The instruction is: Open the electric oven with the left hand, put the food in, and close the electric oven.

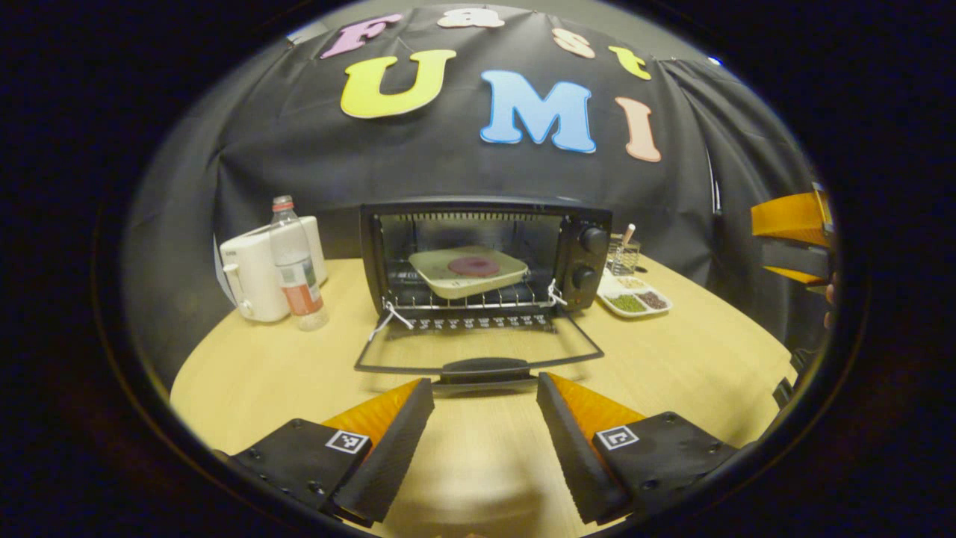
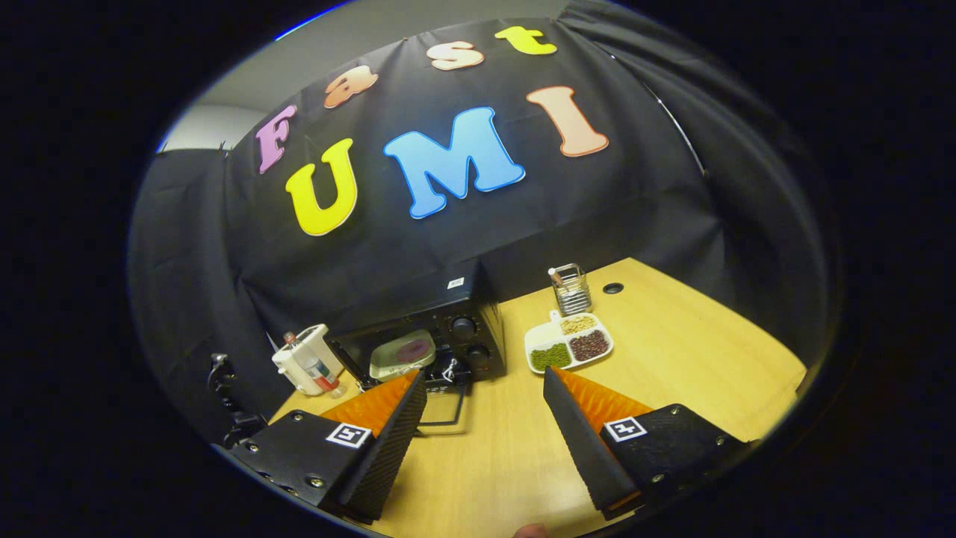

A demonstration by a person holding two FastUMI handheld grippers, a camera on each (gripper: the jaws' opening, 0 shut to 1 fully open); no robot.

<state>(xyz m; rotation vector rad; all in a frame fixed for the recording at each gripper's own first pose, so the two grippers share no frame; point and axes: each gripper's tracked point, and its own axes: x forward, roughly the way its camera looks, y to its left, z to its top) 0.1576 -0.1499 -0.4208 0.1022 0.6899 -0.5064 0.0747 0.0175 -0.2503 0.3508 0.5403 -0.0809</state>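
Observation:
A black electric oven (image 1: 485,254) stands at the back of the wooden table with its glass door (image 1: 478,351) folded down flat. Inside on the wire rack rests a pale square plate (image 1: 467,270) carrying a dark red round piece of food (image 1: 473,266). My left gripper (image 1: 485,403) hovers open just in front of the door's handle (image 1: 485,368), holding nothing. The right gripper (image 1: 795,235) shows at the far right edge of the left gripper view. In the right gripper view, my right gripper (image 2: 485,396) is open and empty, raised above the table, with the oven (image 2: 437,336) and plate (image 2: 403,353) beyond it.
A white appliance (image 1: 258,276) and a clear plastic bottle (image 1: 296,265) stand left of the oven. To the oven's right are a white divided dish of beans (image 1: 635,299) and a wire holder (image 1: 624,258). The same dish (image 2: 569,344) and holder (image 2: 571,290) appear in the right gripper view.

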